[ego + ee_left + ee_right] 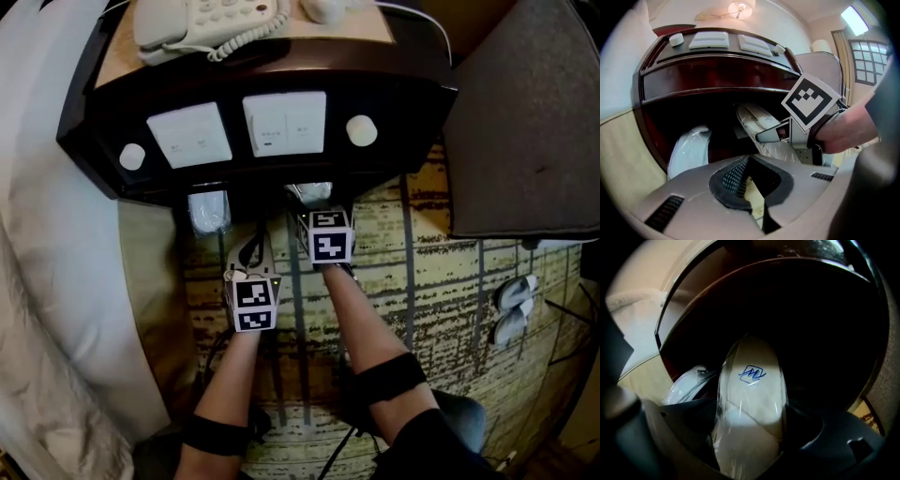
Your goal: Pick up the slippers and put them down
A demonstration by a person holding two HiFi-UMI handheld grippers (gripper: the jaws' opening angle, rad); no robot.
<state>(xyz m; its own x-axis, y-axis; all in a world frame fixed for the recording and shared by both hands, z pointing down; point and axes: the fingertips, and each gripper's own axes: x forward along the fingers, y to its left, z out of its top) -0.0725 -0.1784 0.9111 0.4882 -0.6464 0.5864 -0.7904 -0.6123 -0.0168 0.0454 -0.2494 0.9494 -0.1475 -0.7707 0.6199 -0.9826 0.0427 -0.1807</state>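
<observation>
A pair of white slippers in clear plastic (751,394), printed with a blue logo, fills the gap between my right gripper's (750,427) jaws, which are shut on it. From the head view this pack (314,193) pokes out ahead of the right gripper (317,208) at the dark opening under the nightstand. A second wrapped pack (208,211) lies to its left in that opening, also seen as a white pack (689,150) in the left gripper view. My left gripper (249,258) sits nearer me over the carpet, shut with nothing in it (752,197).
The dark wooden nightstand (412,112) carries a white telephone (202,23) and a panel of switches (234,131). A white bed (47,244) fills the left side. At right stands a grey upholstered seat (530,122) over patterned carpet (441,281).
</observation>
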